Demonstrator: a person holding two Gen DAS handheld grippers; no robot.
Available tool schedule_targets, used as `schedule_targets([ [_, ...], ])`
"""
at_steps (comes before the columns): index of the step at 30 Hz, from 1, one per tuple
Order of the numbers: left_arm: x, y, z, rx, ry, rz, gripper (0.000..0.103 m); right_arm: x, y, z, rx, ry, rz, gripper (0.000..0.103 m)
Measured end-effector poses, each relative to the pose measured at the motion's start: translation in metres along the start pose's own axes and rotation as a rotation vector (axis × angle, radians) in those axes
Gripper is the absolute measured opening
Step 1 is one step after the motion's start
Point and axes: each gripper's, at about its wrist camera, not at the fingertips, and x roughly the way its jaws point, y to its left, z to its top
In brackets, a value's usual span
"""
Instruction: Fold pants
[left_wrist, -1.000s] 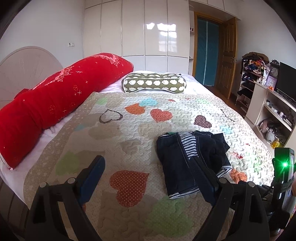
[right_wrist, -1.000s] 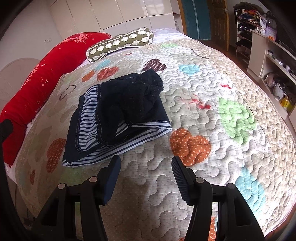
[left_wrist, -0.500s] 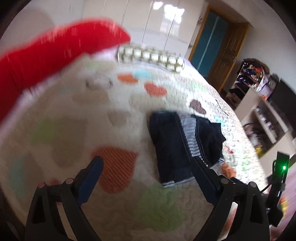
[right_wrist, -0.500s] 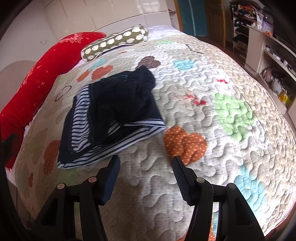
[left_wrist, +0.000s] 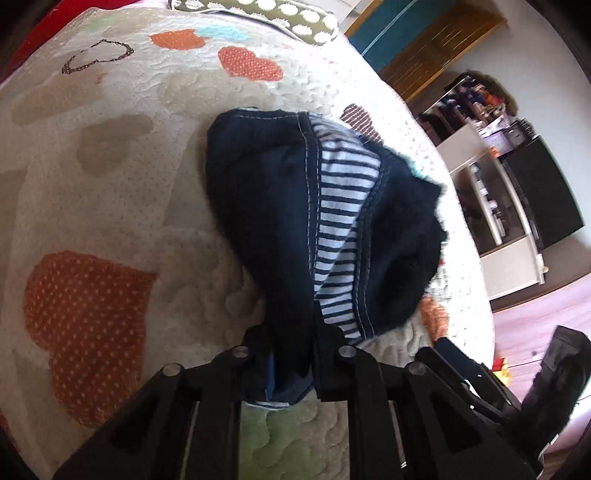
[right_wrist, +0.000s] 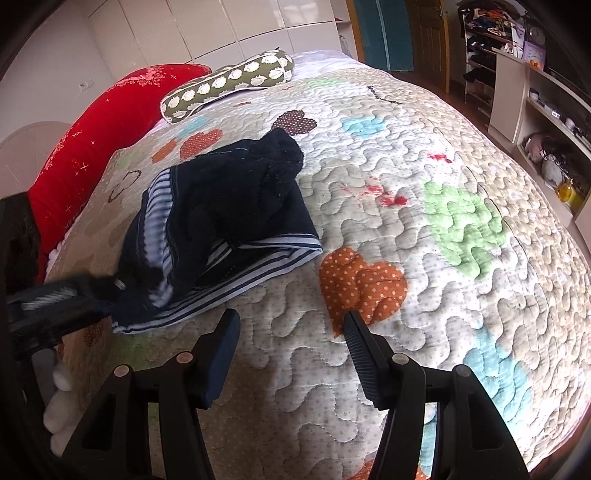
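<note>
- Quilted bedspread (right_wrist: 424, 258) with heart patches covers the whole bed under both of my grippers; I see its right edge falling toward the floor beside a shelf unit (right_wrist: 535, 122).
- Along the far end lie a red bolster (right_wrist: 99, 147) and a green spotted pillow (right_wrist: 229, 83), both well apart from the work.
- I have the pants (left_wrist: 280, 206) near the middle of the quilt: dark navy, with a striped lining (left_wrist: 340, 206) showing where the cloth is turned back.
- My left gripper (left_wrist: 291, 354) is pinching the near corner of the pants; dark cloth fills the narrow gap between its fingers, and that corner looks drawn up toward the camera.
- From the right wrist view I see the same clamp at the left border, blurred, biting the pants' near left corner (right_wrist: 122, 295).
- My right gripper (right_wrist: 291, 332) hangs over bare quilt with its fingers spread wide and nothing between them; the pants' striped hem (right_wrist: 258, 258) lies just beyond its left fingertip (right_wrist: 227, 332), not touching.
- An orange dotted heart (right_wrist: 362, 284) sits right by the right fingertip.
- Open quilt stretches to the right of the pants, out to the bed's edge.
- Shelves in the unit hold small items, too blurred for me to name.
</note>
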Motion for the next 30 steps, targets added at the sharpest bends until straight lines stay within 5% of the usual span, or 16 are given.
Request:
schedule_targets([
  [6,-0.021,-0.024,0.003,0.168,-0.024,0.180,0.014,-0.002,-0.008,0.002,0.010,-0.008,-0.004,0.063],
  [10,-0.014,-0.020,0.004,0.192,0.021,0.245,0.021,-0.005,-0.009,0.007,0.032,-0.014,0.021,0.063],
  [15,-0.023,0.003,-0.008,0.112,-0.013,0.117,0.026,-0.030,-0.003,0.042,0.067,-0.098,0.158,0.063],
  [21,-0.063,0.021,-0.024,0.020,-0.088,0.028,0.029,0.008,0.011,0.084,0.141,0.019,0.457,0.063],
  [25,-0.094,0.021,-0.032,0.034,-0.167,0.067,0.034,0.055,0.009,0.077,0.164,0.130,0.320,0.058],
  [30,-0.124,0.019,-0.041,0.066,-0.285,0.147,0.045,0.019,0.025,0.079,0.100,0.020,0.277,0.059],
])
